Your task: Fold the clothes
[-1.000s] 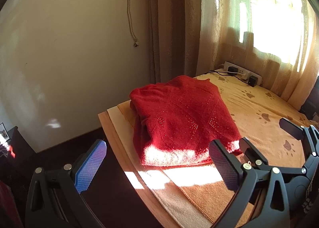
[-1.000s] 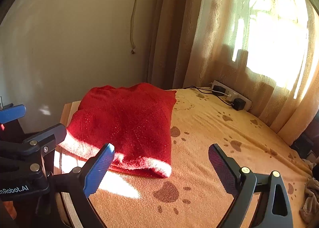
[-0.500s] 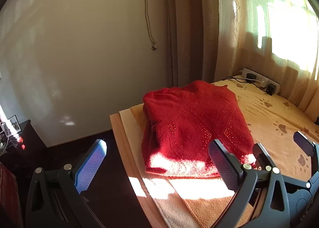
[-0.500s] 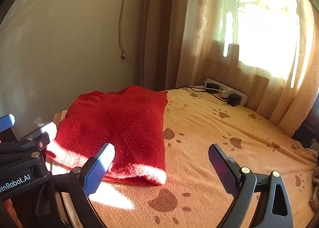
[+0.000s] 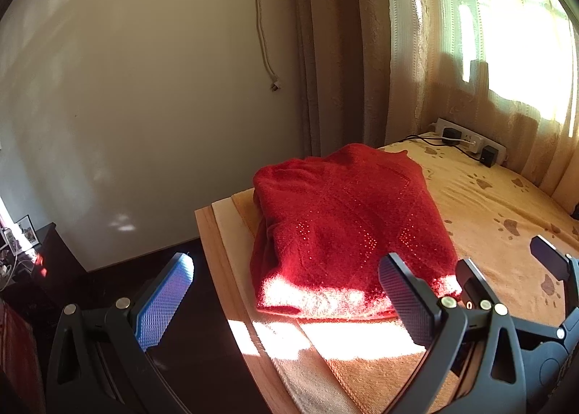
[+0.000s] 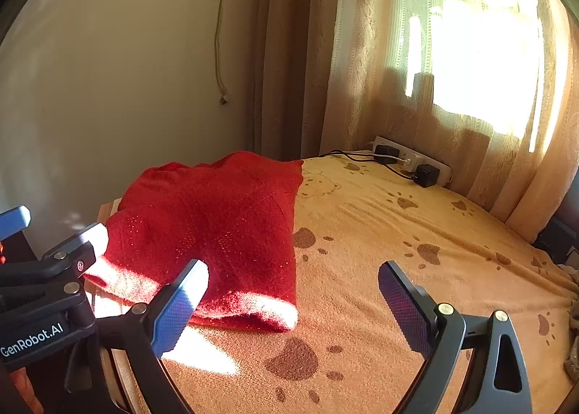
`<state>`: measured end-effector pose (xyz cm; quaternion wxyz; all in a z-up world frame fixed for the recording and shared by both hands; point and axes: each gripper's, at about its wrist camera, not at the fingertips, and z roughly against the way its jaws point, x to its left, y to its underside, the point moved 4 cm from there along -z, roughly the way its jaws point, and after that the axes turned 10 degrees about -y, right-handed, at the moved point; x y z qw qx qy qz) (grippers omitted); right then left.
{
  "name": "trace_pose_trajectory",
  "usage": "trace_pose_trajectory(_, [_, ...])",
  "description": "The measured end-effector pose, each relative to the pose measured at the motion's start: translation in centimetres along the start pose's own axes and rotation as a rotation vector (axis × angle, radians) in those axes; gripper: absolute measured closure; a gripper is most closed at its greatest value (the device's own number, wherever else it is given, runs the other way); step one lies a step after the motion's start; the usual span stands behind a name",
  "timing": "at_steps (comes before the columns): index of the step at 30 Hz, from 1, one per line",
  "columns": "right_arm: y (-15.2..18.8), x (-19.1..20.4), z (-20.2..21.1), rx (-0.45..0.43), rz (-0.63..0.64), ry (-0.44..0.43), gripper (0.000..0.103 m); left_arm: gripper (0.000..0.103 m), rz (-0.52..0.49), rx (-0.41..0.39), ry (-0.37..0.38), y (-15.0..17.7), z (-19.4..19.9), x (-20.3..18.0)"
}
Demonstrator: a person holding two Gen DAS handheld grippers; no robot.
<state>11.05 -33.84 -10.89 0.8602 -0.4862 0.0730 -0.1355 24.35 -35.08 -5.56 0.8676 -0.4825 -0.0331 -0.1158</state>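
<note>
A red knitted sweater (image 5: 347, 229) lies folded into a flat rectangle at the left corner of a table covered by an orange paw-print towel (image 5: 485, 204). It also shows in the right wrist view (image 6: 213, 229). My left gripper (image 5: 286, 301) is open and empty, held back from the sweater's near edge, over the table's left edge. My right gripper (image 6: 293, 301) is open and empty, just in front of the sweater's near right corner. The left gripper's body shows at the left of the right wrist view (image 6: 50, 269).
A power strip (image 6: 412, 160) with plugs and cables lies at the back of the towel (image 6: 398, 233) under beige curtains (image 6: 398, 88). A cord (image 5: 264, 34) hangs down the wall. The wooden table edge (image 5: 224, 283) drops to a dark floor and a dark cabinet (image 5: 32, 258) on the left.
Both grippers have drifted back and up a little, with the sweater shifting slightly in view. The sweater has not moved on the table. Both grippers stay open.
</note>
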Motion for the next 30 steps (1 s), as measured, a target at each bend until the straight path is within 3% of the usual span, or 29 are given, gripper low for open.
trace_pose_trajectory(24, [0.10, 0.64, -0.01, 0.010, 0.020, -0.010, 0.006, 0.000, -0.003, 0.012, -0.003, 0.28, -0.57, 0.10])
trace_pose_trajectory(30, [0.19, 0.73, -0.06, 0.011, 0.024, -0.012, 0.006, 0.000, -0.020, -0.039, -0.014, 0.24, -0.16, 0.01])
